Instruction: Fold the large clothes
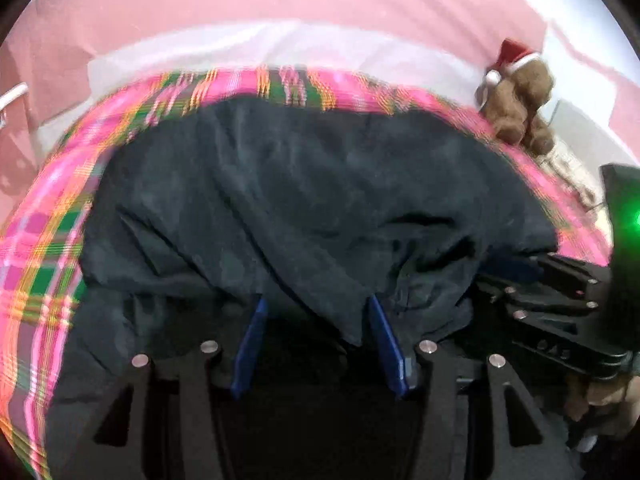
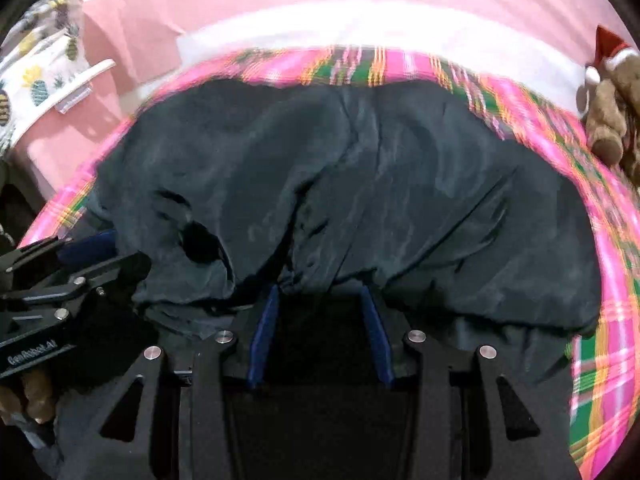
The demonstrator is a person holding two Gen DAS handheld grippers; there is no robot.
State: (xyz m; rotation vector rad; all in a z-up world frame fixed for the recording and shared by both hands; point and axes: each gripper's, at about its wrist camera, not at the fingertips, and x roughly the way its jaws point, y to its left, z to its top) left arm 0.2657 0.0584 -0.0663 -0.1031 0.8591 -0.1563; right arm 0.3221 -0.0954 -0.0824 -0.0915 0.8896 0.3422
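Dark crumpled fabric garment (image 1: pixel 304 200) is draping over both part-open hand-held grippers, left (image 1: pixel 316 312) and right (image 2: pixel 320 296); grip uncertain; lift evenly.

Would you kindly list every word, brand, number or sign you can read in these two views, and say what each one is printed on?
"GenRobot.AI": pale lettering, blurred and only probably this, on the side of the left gripper body in the right wrist view.
Embossed digits on the right gripper body in the left wrist view: too faint to read surely.
White tag on the pineapple-print fabric: no readable text.
Dark garment, plaid blanket: none.
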